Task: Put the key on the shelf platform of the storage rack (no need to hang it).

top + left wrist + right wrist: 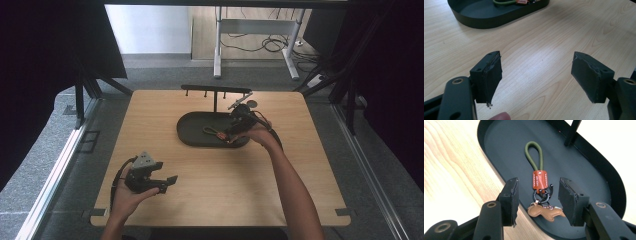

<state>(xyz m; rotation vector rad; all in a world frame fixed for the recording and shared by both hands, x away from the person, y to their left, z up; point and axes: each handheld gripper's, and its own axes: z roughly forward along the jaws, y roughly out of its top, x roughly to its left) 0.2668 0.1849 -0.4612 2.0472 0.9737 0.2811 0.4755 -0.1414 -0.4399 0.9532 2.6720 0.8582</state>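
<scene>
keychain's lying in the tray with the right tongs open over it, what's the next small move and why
Probably lift the right tongs straight up and away. Their pads stand apart on either side of the keychain without pressing it, and it lies flat on the floor of the black tray, so it looks released. The left tongs hang open over bare table.

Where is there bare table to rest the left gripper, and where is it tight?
Bare wood lies between the left gripper and the dark tray, and along the table's right side. It is crowded in the tray, where the right gripper hangs open over the keychain.
</scene>
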